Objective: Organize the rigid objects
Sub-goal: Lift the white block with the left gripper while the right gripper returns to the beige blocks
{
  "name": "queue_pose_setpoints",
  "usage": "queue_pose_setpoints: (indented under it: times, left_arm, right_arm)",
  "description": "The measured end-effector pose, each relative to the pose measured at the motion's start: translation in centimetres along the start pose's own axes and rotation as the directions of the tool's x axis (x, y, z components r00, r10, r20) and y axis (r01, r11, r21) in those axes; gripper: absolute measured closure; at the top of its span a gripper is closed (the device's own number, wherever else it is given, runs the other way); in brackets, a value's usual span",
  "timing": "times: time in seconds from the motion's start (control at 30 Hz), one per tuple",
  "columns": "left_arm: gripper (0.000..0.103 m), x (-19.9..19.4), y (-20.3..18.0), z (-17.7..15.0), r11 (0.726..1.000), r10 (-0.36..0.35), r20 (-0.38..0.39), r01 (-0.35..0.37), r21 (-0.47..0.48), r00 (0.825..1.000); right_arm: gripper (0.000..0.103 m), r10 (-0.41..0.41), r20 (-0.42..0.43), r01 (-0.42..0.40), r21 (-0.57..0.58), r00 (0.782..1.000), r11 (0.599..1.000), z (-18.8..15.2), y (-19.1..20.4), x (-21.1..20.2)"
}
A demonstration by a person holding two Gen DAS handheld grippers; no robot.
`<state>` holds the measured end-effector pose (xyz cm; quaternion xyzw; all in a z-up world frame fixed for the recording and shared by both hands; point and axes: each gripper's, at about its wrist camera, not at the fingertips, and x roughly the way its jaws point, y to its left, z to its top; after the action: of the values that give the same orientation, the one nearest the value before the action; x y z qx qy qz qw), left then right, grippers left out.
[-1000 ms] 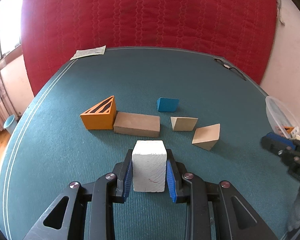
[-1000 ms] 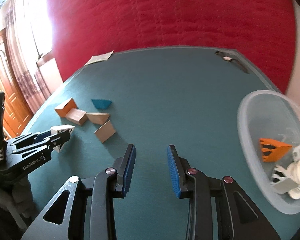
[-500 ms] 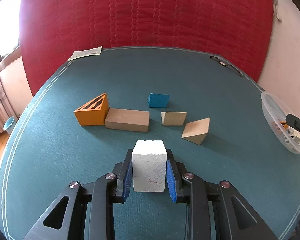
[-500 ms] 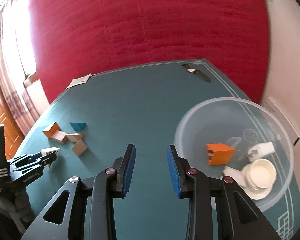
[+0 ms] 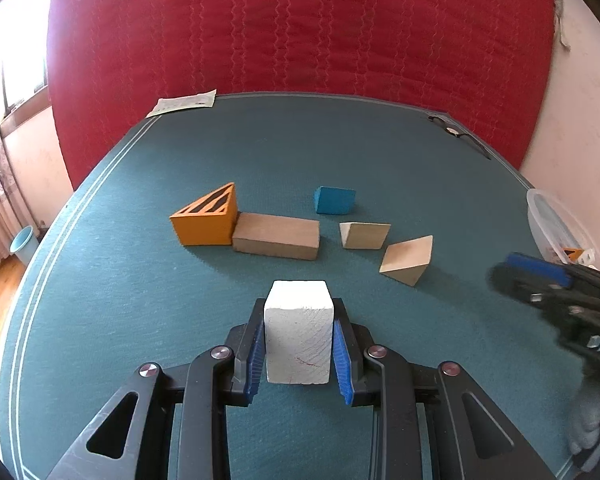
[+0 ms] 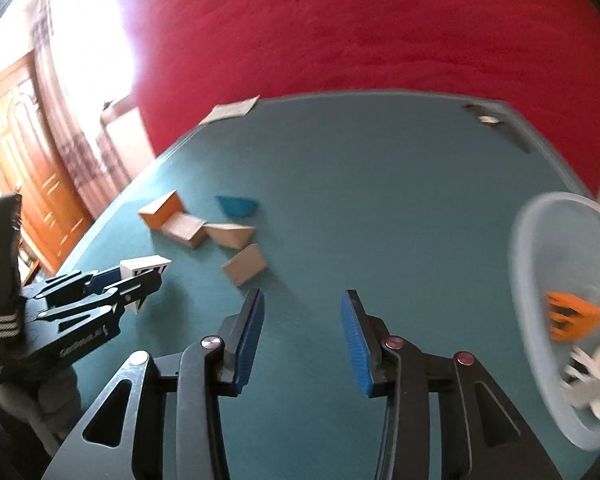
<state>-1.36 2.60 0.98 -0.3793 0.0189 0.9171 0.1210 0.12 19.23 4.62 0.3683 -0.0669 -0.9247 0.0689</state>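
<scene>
My left gripper is shut on a white block, held just above the green table. Beyond it lie an orange wedge, a long tan block, a blue block and two tan wedges. My right gripper hangs over bare table; its jaws are opening with nothing between them. In the right wrist view, which is blurred, the left gripper and its white block show at the left. A clear bowl at the right holds an orange block and white pieces.
A paper sheet lies at the table's far left corner and a dark wristwatch-like object at the far right. A red quilted panel backs the table. The bowl's rim shows at the right edge of the left wrist view.
The right gripper swung away from the bowl toward the left and its jaws spread wider. It is back in the left wrist view at the right. The left gripper kept its grip on the white block.
</scene>
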Motion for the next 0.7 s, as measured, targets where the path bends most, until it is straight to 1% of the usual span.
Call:
queue_pose_setpoints:
  times: [0.13, 0.23, 0.4, 0.53, 0.6, 0.67, 0.7]
  left_arm:
    - [0.072, 0.1, 0.6, -0.1, 1.0, 0.006, -0.006, -0.006, -0.013, 1.0]
    - [0.072, 0.2, 0.9, 0.0, 1.0, 0.006, -0.012, -0.007, -0.022, 1.0]
    - [0.072, 0.3, 0.9, 0.0, 1.0, 0.0, -0.016, 0.0, -0.021, 1.0]
    - [0.072, 0.4, 0.9, 0.0, 1.0, -0.001, -0.02, 0.0, -0.022, 1.0]
    - [0.072, 0.4, 0.8, 0.0, 1.0, 0.002, -0.021, -0.002, -0.023, 1.0]
    - [0.072, 0.4, 0.7, 0.0, 1.0, 0.005, -0.02, -0.005, -0.024, 1.0]
    - [0.072, 0.3, 0.7, 0.0, 1.0, 0.006, -0.019, -0.007, -0.024, 1.0]
  right_arm:
    - [0.061, 0.021, -0.026, -0.023, -0.081, 0.999, 0.996, 0.6, 2.1, 2.1]
    - [0.061, 0.008, -0.044, -0.014, -0.134, 0.999, 0.991, 1.0, 3.2, 3.8]
    - [0.061, 0.009, -0.073, -0.02, -0.152, 0.997, 0.988, 1.4, 3.6, 5.7]
    - [0.061, 0.019, -0.082, -0.033, -0.169, 0.996, 0.985, 1.6, 4.0, 6.1]
    - [0.061, 0.004, -0.086, -0.02, -0.187, 0.996, 0.982, 1.6, 4.4, 6.3]
    - [0.063, 0.0, -0.087, -0.017, -0.198, 0.996, 0.98, 1.6, 4.7, 6.4]
    - [0.067, -0.005, -0.087, -0.012, -0.203, 0.996, 0.979, 1.6, 4.8, 6.5]
